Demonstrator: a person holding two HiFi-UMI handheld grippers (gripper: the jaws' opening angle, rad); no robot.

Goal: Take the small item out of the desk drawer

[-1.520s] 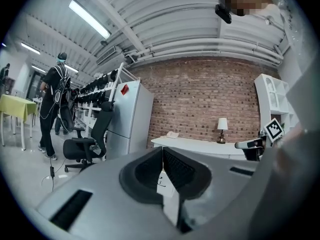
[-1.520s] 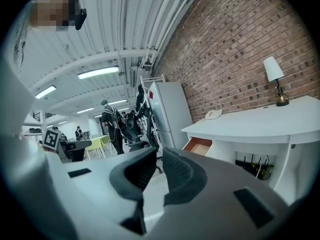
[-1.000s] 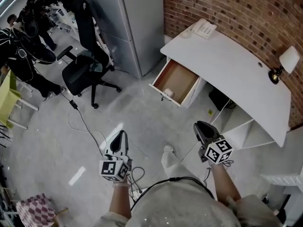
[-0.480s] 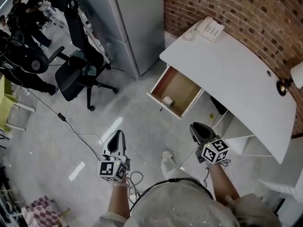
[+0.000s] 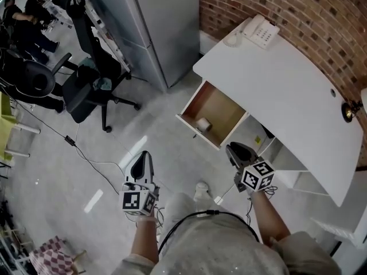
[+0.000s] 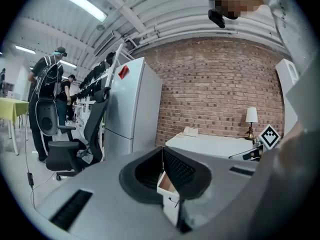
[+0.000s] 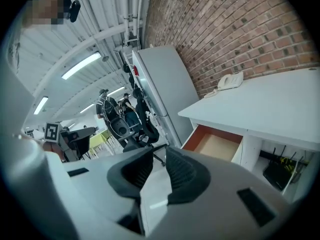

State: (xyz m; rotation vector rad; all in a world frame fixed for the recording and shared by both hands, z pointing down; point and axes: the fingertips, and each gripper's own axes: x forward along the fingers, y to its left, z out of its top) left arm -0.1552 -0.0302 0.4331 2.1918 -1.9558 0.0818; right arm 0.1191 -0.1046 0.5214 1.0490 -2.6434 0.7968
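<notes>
In the head view you are holding the left claw (image 5: 143,158) and right claw (image 5: 234,149) above the floor (image 5: 166,130), short of the open drawer (image 5: 222,103); the small item (image 5: 202,124) is lying inside, near its front panel. In the left gripper view, the jaws are meeting, gripping nothing. In the right gripper view, the jaws are opening, with nothing between them

An office, shown by a white desk (image 5: 287,90) with telephone (image 5: 261,32), swivel chair (image 5: 86,90) and brick wall (image 5: 298,10).
</notes>
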